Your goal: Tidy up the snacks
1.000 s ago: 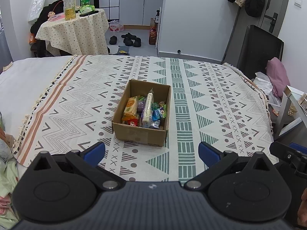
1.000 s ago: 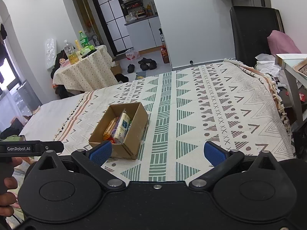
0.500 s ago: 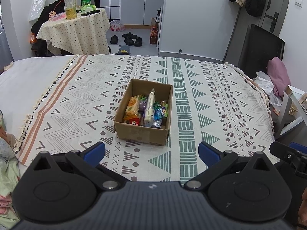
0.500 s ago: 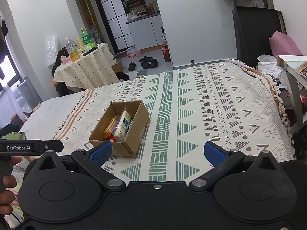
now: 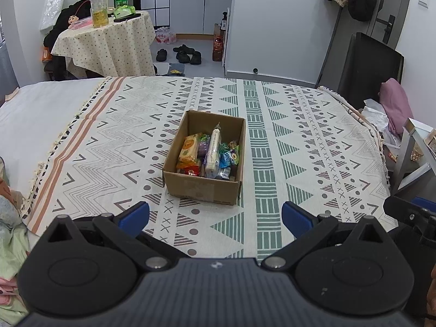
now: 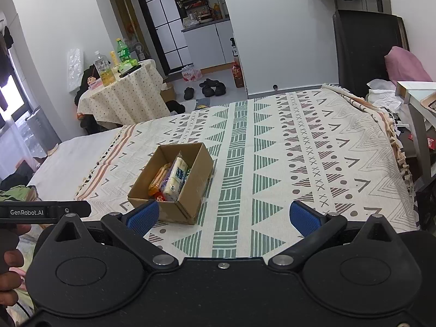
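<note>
An open cardboard box (image 5: 203, 188) sits on the patterned bedspread (image 5: 299, 141), filled with several snack packets: an orange pack (image 5: 188, 150), a long white pack (image 5: 212, 150) and small blue-green ones (image 5: 227, 158). The box also shows in the right wrist view (image 6: 196, 174). My left gripper (image 5: 215, 219) is open and empty, just short of the box's near side. My right gripper (image 6: 223, 218) is open and empty, to the right of the box, its left fingertip (image 6: 143, 215) in front of the box's near corner.
The bed's right edge (image 5: 381, 158) drops to a cluttered floor with a white stand (image 5: 414, 152). A round table (image 5: 109, 41) with bottles stands beyond the bed. A black chair (image 6: 365, 49) and pink cloth (image 6: 406, 65) are at the far right.
Both grippers have drifted slightly back and up, so the box looks a little farther away. Both stay open and empty.
</note>
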Available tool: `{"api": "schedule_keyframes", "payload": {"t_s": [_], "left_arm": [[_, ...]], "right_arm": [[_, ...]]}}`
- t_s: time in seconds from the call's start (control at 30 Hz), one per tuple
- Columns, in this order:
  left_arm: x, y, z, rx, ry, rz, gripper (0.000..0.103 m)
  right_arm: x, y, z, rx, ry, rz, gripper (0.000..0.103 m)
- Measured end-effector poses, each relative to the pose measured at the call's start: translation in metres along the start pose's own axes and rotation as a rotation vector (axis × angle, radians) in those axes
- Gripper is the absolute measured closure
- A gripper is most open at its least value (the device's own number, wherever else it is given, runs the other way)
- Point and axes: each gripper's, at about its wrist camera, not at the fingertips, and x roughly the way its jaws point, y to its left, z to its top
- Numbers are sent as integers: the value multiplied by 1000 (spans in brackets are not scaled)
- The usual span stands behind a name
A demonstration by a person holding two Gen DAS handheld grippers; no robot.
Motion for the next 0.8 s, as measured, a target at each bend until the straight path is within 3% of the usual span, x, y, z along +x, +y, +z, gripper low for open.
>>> {"api": "schedule_keyframes", "payload": {"t_s": [0.8], "left_arm": [[-2,6,0,6,-1,3,0]], "right_arm": [[2,6,2,-32,15,3,0]]}}
